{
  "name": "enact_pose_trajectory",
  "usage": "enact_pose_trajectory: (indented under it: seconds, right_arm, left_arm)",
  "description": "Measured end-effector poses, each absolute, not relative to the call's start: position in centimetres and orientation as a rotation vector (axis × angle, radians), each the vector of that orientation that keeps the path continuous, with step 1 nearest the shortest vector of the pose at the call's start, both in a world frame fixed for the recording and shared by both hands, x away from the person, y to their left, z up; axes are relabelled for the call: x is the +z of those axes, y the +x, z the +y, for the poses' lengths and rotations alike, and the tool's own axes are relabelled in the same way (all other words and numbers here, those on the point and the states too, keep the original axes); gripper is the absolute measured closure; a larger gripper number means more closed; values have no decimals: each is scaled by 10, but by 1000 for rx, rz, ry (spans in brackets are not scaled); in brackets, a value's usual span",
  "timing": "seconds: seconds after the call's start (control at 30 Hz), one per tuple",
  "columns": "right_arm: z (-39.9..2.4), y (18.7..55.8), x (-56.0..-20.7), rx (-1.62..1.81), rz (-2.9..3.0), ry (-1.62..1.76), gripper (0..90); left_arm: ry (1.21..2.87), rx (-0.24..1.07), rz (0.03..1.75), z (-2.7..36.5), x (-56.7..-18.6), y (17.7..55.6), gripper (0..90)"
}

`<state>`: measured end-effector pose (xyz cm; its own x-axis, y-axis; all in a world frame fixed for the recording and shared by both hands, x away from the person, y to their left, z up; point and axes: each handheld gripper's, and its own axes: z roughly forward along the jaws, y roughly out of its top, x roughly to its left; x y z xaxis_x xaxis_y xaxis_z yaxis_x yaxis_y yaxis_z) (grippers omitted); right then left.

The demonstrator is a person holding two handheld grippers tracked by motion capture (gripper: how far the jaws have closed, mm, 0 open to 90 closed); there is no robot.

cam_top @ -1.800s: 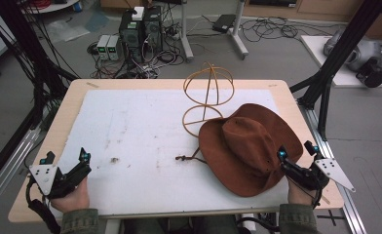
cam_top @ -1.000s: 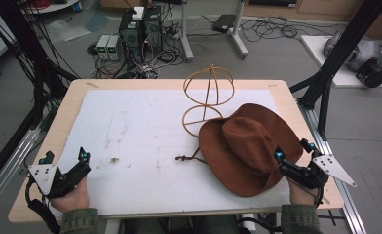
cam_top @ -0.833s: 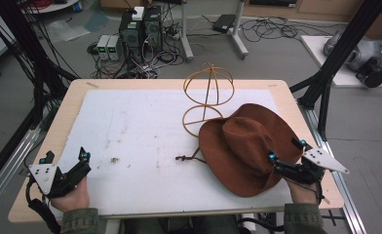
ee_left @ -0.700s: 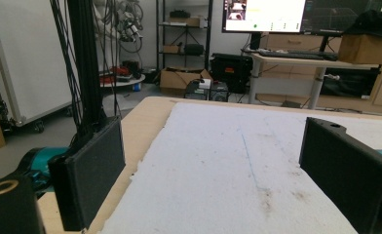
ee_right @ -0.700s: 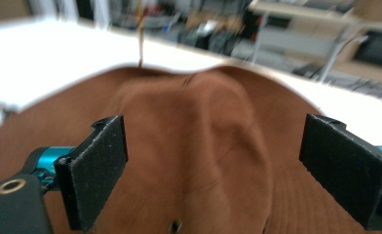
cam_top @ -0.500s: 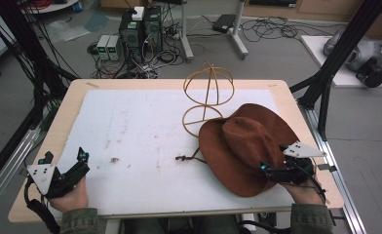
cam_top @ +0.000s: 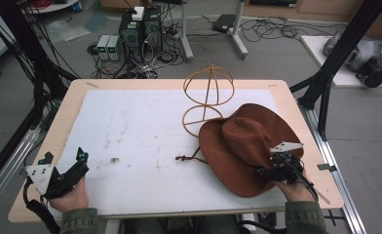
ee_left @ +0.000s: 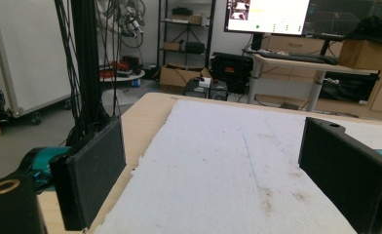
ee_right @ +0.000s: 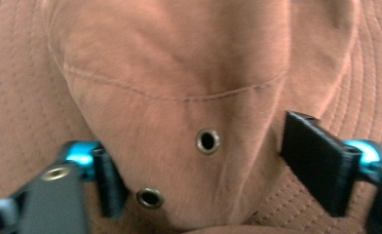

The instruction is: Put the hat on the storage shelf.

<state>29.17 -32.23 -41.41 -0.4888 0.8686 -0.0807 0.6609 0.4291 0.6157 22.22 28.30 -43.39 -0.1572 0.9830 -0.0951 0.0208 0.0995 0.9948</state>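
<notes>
A brown brimmed hat lies on the right side of the white mat, its cord trailing left. My right gripper rests over the hat's near right brim and points at the crown. In the right gripper view the right gripper is open, and its jaws stand on either side of the crown, which has two metal eyelets. Held low at the table's near left corner, my left gripper is open. Between its jaws in the left gripper view, the left gripper has only bare mat.
A tan wire hat stand stands just behind the hat, touching its far brim. Black frame posts rise at the table's right side. Computers and cables sit on the floor beyond the far edge.
My right gripper has swung in from the table's right edge onto the hat and turned toward the crown. The left gripper has stayed put.
</notes>
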Motion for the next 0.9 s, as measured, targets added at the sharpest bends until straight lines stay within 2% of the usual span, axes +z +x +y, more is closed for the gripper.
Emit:
enact_pose_trajectory:
  seconds: [0.1, 0.2, 0.23, 0.27, 0.4, 0.9]
  right_arm:
    - [-322, 293, -417, 756, 2318, 1325, 496]
    - [-321, 295, -418, 761, 2334, 1330, 713]
    - [-321, 295, -418, 761, 2334, 1330, 713]
    - [-324, 298, -414, 779, 2328, 1425, 851]
    - [-336, 300, -410, 874, 2275, 1545, 883]
    - [-347, 284, -387, 1027, 2152, 1447, 885]
  left_arm:
    - [1073, 1230, 1395, 285, -434, 222, 102]
    - [1080, 1230, 1392, 283, -434, 222, 103]
    - [1080, 1230, 1392, 283, -434, 222, 104]
    - [1081, 1229, 1389, 283, -434, 223, 104]
    - [1086, 1225, 1387, 282, -434, 223, 104]
    - [1075, 1219, 1389, 283, -434, 222, 104]
